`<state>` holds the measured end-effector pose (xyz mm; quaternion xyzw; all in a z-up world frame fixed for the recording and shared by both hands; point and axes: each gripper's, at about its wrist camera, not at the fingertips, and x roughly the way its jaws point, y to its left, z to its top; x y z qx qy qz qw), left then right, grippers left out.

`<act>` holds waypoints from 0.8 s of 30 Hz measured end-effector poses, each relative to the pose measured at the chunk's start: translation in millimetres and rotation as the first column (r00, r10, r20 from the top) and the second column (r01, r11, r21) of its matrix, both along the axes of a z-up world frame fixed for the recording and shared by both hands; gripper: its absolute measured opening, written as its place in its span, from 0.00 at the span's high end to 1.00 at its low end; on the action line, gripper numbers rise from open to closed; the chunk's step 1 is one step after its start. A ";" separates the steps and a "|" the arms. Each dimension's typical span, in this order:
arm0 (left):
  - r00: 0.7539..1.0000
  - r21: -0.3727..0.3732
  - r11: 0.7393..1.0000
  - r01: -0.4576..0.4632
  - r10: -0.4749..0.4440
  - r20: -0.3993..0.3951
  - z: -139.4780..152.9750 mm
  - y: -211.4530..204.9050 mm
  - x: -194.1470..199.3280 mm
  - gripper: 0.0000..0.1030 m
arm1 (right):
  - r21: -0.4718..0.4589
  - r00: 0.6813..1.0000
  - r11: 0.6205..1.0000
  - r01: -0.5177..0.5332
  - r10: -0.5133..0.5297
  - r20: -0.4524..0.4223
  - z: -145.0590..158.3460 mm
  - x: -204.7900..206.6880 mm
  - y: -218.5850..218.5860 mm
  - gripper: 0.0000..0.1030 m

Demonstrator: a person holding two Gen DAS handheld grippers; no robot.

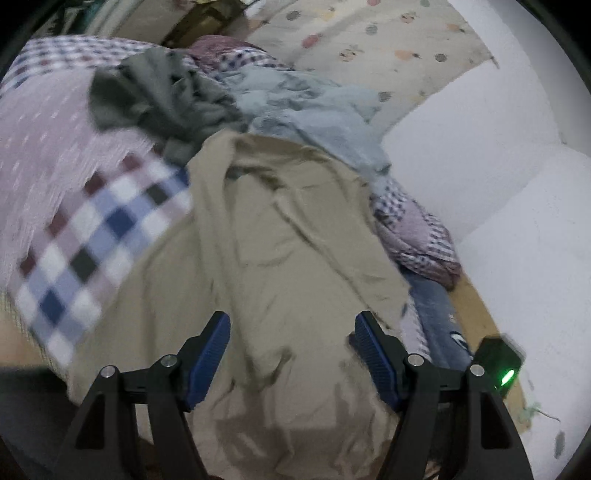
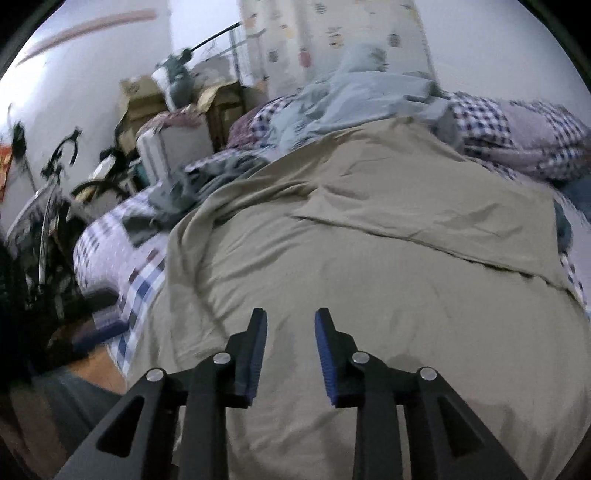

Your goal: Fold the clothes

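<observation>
A beige garment [image 1: 280, 258] lies spread and creased over a checked quilt [image 1: 92, 229] on a bed. My left gripper [image 1: 291, 321] hovers above its near part, wide open with nothing between the blue pads. In the right wrist view the same beige garment [image 2: 388, 266] fills the middle, one layer folded across it. My right gripper [image 2: 291, 317] stands over it, open with a narrower gap and holding nothing. Behind it lie a dark green garment [image 1: 159, 103] and a pale blue-grey garment [image 1: 306, 107], both crumpled.
White padded wall panels [image 1: 498, 166] border the bed on the right, with a blue denim piece [image 1: 436, 317] at the edge. A bicycle [image 2: 55, 192], cardboard boxes [image 2: 147, 96] and a suitcase [image 2: 166, 147] crowd the floor left of the bed. A dotted curtain [image 2: 325, 33] hangs behind.
</observation>
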<state>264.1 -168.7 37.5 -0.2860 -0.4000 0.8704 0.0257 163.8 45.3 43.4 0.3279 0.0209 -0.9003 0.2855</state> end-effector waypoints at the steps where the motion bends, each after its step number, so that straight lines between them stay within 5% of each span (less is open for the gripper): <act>1: 1.000 -0.009 1.000 -0.010 0.010 0.009 -6.2 8.6 2.1 0.29 | -0.016 1.000 1.000 0.013 -0.013 0.010 -0.3 -2.6 6.0 0.72; 12: 0.998 -0.017 0.999 -0.043 0.044 0.045 -38.5 27.2 -18.1 0.29 | -0.082 0.998 0.995 0.049 -0.045 0.046 -3.2 -7.5 32.0 0.71; 24: 0.999 -0.048 0.998 -0.028 0.029 0.019 -30.4 36.1 -11.3 0.37 | -0.091 0.998 0.995 0.032 -0.028 0.048 -3.9 -3.9 32.7 0.71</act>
